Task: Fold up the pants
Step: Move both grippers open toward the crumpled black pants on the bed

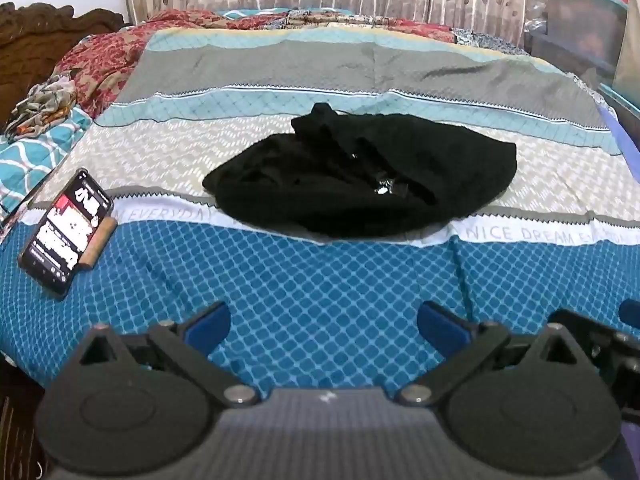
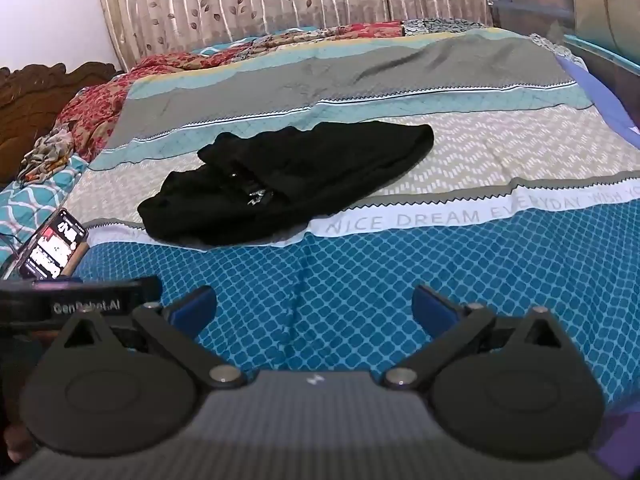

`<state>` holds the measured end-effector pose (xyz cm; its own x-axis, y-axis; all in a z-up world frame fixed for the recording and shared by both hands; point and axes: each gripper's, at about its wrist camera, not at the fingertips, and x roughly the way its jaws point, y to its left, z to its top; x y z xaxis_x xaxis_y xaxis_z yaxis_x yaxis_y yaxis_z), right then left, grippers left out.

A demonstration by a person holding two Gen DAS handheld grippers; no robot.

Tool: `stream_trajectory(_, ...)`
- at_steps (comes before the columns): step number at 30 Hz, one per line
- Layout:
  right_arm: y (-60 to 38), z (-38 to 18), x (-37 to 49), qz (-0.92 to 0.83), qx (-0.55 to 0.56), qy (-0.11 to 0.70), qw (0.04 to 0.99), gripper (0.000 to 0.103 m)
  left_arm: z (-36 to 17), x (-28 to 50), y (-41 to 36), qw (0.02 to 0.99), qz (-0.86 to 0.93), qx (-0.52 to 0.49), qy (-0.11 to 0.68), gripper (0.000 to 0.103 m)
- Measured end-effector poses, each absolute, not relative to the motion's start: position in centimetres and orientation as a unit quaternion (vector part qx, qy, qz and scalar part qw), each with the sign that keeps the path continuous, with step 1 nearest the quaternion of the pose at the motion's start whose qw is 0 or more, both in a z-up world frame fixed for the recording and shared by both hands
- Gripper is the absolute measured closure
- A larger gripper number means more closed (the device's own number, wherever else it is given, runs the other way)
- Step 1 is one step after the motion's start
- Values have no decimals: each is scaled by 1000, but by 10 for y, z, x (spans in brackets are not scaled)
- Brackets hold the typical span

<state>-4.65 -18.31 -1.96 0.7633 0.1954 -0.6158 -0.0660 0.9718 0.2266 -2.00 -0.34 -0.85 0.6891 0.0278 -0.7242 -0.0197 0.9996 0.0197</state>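
- Black pants (image 1: pixel 360 176) lie bunched mid-bed (image 1: pixel 320 280), well back from its near edge.
- Soft, limp cloth, likely light; I'd pinch the waistband corners.
- Left gripper (image 1: pixel 324 320) and right gripper (image 2: pixel 314 308) gape wide, empty.

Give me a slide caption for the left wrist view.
Open left gripper above a patterned bedspread, facing crumpled black pants.

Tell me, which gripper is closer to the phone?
Left. The left gripper hovers open over the blue bedspread with the phone close on its left. The right gripper sits farther right, beyond the left one.
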Motion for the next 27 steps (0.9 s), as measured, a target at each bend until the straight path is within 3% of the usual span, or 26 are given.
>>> stream_trajectory(12, -199, -26, -47, 59, 115, 374, 919, 0, -14, -44, -5, 894, 33, 13, 447, 0)
stream_trajectory(27, -205, -17, -55, 60, 123, 375, 917, 0, -5, -56, -6, 898, 28, 3, 438, 0)
